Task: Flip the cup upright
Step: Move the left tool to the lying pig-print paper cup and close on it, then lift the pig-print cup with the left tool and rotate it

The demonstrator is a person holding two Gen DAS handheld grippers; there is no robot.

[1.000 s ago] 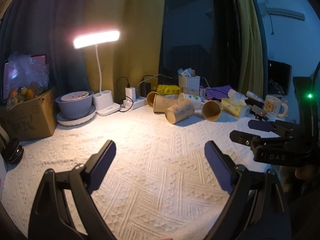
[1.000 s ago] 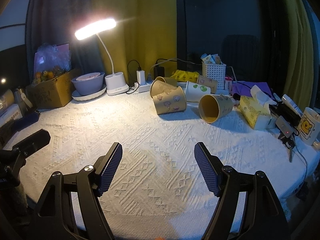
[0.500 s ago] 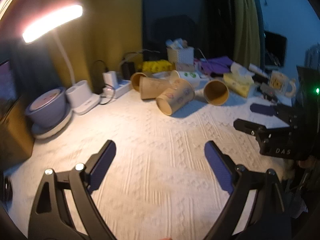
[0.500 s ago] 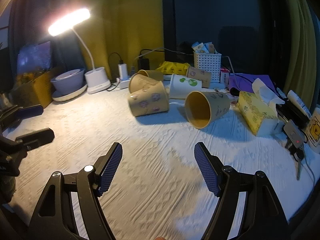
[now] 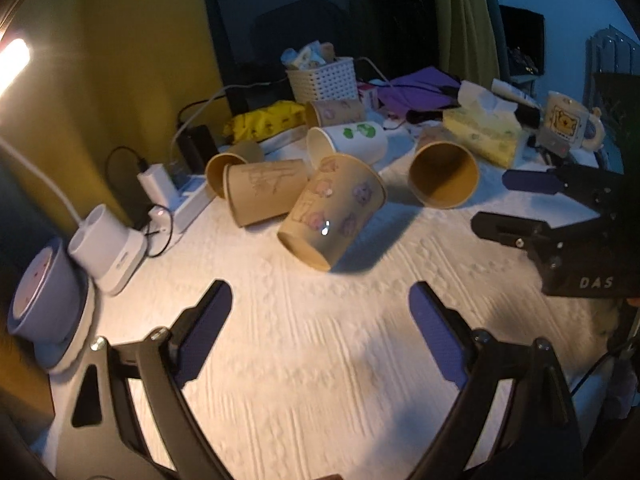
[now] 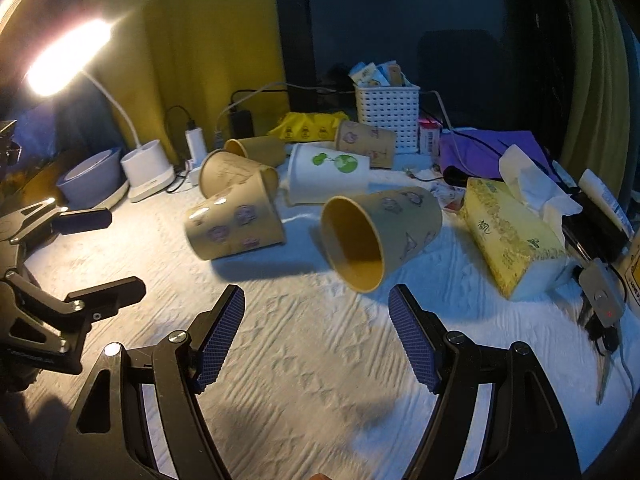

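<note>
No cup is standing up yet, so the job has hardly begun. The nearest brown cup (image 6: 380, 236) lies on its side on the white table (image 6: 320, 380), mouth toward the right tool (image 6: 316, 336). That tool is wide open and holds nothing. The left tool (image 5: 320, 328) is wide open and empty too, near the flowered cup (image 5: 332, 216). It looks blurry, but this cup seems tipped over as well.

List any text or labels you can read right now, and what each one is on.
"DAS": white letters on the right gripper body, seen from the left wrist view.
Tissue box: dark printed characters, too blurred to read.
Bear mug: a picture, no legible words.
Brown paper cups: printed drawings only, no readable words.
</note>
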